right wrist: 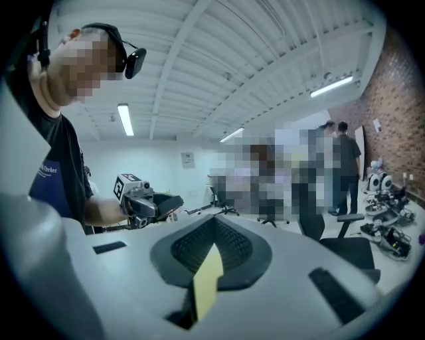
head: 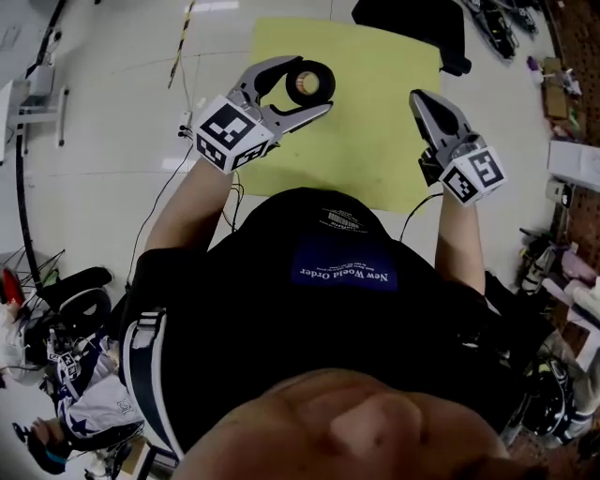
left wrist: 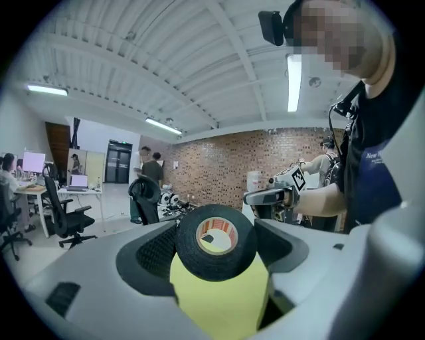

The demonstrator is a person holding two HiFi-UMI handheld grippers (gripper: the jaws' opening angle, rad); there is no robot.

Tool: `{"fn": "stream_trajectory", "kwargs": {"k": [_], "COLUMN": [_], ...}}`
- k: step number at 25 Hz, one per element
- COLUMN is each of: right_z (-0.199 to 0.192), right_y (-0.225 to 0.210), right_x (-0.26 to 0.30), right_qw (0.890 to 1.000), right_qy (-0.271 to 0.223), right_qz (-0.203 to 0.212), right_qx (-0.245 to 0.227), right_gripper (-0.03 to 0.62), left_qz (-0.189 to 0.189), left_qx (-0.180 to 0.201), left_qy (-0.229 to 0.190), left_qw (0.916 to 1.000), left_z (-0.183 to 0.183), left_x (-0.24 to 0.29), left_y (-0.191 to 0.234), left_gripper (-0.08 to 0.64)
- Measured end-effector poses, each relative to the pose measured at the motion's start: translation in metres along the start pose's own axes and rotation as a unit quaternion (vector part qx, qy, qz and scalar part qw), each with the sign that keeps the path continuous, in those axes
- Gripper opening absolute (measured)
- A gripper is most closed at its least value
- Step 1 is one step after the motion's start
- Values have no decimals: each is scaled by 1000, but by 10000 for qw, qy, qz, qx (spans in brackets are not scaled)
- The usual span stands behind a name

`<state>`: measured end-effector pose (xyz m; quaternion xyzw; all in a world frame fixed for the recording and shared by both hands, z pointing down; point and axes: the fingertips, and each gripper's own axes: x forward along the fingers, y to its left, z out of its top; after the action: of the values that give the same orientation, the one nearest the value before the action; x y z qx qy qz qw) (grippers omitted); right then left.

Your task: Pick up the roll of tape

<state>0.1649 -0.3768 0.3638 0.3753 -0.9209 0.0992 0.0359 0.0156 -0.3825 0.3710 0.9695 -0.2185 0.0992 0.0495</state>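
Observation:
The roll of black tape (head: 310, 83), with an orange-and-white core, sits between the jaws of my left gripper (head: 312, 84), which is shut on it and holds it above the yellow mat (head: 375, 131). In the left gripper view the tape (left wrist: 216, 267) fills the gap of the left gripper (left wrist: 216, 239), pressed by both grey jaws, with the yellow mat below it. My right gripper (head: 420, 97) hovers over the mat's right edge, shut and with nothing in it. In the right gripper view the right gripper (right wrist: 212, 249) shows only a thin yellow slit between its jaws.
A black object (head: 422, 28) lies at the mat's far right corner. Cables (head: 28, 187) and gear crowd the floor at the left, and shelves with clutter (head: 567, 169) stand at the right. Office chairs (left wrist: 63, 216) and people stand farther off in the room.

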Motion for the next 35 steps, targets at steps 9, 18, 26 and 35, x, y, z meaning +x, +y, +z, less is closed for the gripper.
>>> {"fn": "stream_trajectory", "kwargs": {"k": [9,18,26,35], "right_z": [60,72,71,69], "right_y": [32,44,40,44], "right_x": [-15,-24,-29,-26], "right_qw": [9991,9991,9995,9995], "right_qy": [-215,-252,-289,-240], "right_qz": [1,-18,-23,4], "right_qx": [-353,-336,-126,-219], "right_gripper": [-14,-12,-14,-14], "left_qz": [224,149,144,204], "left_qx": [305,201,267,253], "left_qy": [-408,-570,-593,-596], "left_qw": [9984,9981,9978,9977], "left_z": [60,71,78,75], "left_x": [-49,-62,-60,-66], "left_y": [-22,-31,-38,-36], "left_gripper": [373,373,373,373]}}
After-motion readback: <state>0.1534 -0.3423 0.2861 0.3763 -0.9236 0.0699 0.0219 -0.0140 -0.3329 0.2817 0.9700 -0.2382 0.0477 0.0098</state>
